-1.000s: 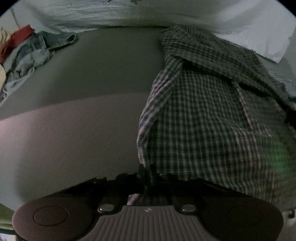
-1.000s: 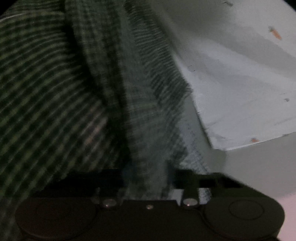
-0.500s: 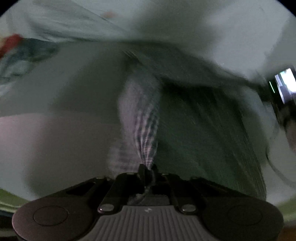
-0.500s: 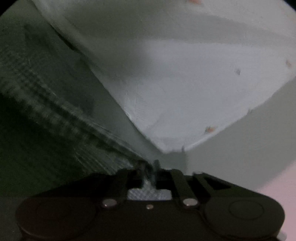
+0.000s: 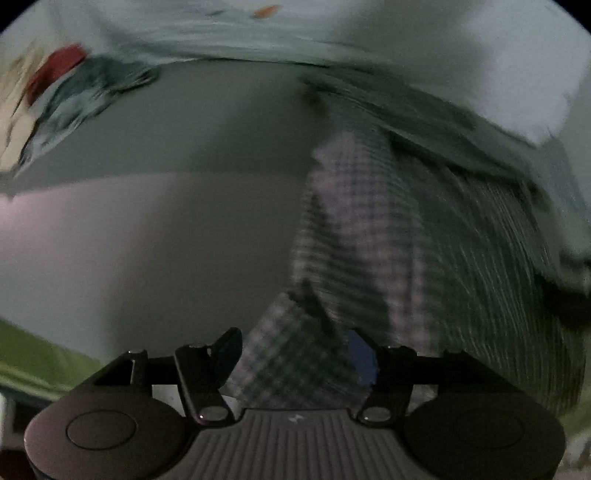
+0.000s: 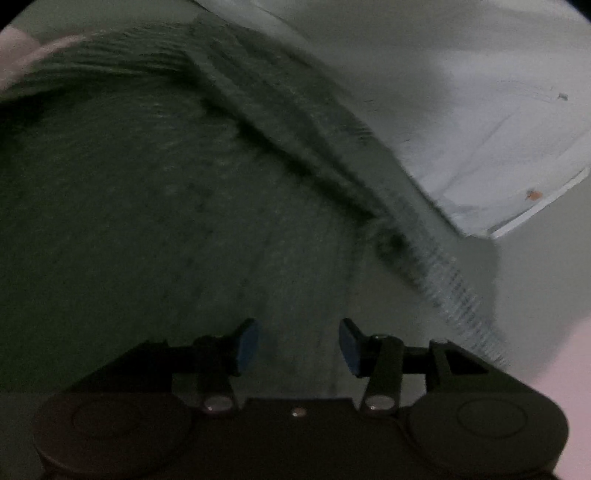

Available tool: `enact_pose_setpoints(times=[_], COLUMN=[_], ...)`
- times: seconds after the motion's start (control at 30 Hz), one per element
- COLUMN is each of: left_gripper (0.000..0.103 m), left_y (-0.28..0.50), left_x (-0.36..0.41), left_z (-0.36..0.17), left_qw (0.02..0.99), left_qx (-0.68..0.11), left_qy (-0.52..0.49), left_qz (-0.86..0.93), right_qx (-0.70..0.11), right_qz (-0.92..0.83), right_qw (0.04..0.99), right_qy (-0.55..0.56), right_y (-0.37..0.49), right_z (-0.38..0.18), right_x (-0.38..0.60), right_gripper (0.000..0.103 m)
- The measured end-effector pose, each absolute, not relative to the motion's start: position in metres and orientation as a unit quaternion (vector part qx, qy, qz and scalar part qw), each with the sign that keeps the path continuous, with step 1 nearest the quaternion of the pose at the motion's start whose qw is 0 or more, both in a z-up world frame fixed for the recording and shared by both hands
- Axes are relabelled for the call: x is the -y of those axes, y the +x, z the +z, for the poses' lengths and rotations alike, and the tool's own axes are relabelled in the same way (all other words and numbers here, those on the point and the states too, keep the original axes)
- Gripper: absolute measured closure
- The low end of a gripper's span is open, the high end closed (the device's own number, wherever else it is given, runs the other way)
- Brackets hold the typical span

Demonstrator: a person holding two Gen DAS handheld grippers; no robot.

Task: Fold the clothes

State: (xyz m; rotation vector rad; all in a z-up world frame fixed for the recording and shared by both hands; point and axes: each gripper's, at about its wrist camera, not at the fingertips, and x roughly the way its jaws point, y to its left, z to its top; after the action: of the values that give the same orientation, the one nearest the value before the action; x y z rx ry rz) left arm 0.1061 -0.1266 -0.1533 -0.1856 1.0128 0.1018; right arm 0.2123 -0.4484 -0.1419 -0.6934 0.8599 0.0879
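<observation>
A green and white checked shirt (image 5: 388,229) lies on the grey surface (image 5: 166,221), blurred by motion. My left gripper (image 5: 295,354) is open, its fingers spread either side of the shirt's near edge, with cloth lying between them. In the right wrist view the same shirt (image 6: 166,203) fills the left and middle. My right gripper (image 6: 299,345) is open just above the cloth and holds nothing.
A pale sheet with small orange prints (image 6: 480,110) lies beside the shirt and also runs along the back in the left wrist view (image 5: 258,29). A heap of blue and red clothes (image 5: 66,88) sits at the far left. A green edge (image 5: 33,354) shows at the near left.
Both grippers were shut on the checked shirt and have opened, letting it go. The shirt now lies looser on the surface. Both views have shifted.
</observation>
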Motion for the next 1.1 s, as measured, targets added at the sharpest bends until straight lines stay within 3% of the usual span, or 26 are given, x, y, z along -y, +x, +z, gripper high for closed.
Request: enact_pose_setpoints(times=[0.17, 0.2, 0.23, 0.27, 0.33, 0.53, 0.7, 0.9, 1.1], left_gripper=[0.044, 0.053, 0.087, 0.102, 0.102, 0.102, 0.102, 0.090, 0.077], left_y=[0.119, 0.121, 0.121, 0.121, 0.113, 0.059, 0.035, 0.047, 0.139], left_x=[0.111, 0.110, 0.111, 0.112, 0.107, 0.059, 0.045, 0.040, 0.028], left_z=[-0.184, -0.190, -0.194, -0.198, -0.195, -0.197, -0.223, -0.185, -0.158], left_qw=[0.852, 0.844, 0.836, 0.829, 0.820, 0.759, 0.711, 0.762, 0.817], left_qx=[-0.508, -0.519, -0.530, -0.542, -0.545, -0.511, -0.571, -0.512, -0.477], left_qy=[-0.126, -0.132, -0.135, -0.137, -0.172, -0.402, -0.391, -0.380, -0.324], left_qz=[-0.019, -0.032, -0.033, -0.029, -0.025, 0.041, 0.122, 0.109, 0.025], right_qx=[-0.410, -0.405, -0.399, -0.392, -0.381, -0.368, -0.375, -0.370, -0.337], right_qz=[0.097, 0.108, 0.117, 0.125, 0.140, 0.182, 0.209, 0.208, 0.171], right_qw=[0.857, 0.856, 0.854, 0.852, 0.851, 0.853, 0.854, 0.873, 0.905], right_qy=[-0.296, -0.304, -0.314, -0.324, -0.333, -0.321, -0.295, -0.239, -0.195], right_y=[0.187, 0.181, 0.176, 0.169, 0.166, 0.155, 0.161, 0.209, 0.304], right_z=[-0.125, -0.123, -0.123, -0.122, -0.120, -0.110, -0.109, -0.096, -0.071], right_x=[0.422, 0.414, 0.407, 0.399, 0.391, 0.376, 0.372, 0.370, 0.347], right_gripper=[0.053, 0.053, 0.053, 0.053, 0.053, 0.054, 0.054, 0.052, 0.052])
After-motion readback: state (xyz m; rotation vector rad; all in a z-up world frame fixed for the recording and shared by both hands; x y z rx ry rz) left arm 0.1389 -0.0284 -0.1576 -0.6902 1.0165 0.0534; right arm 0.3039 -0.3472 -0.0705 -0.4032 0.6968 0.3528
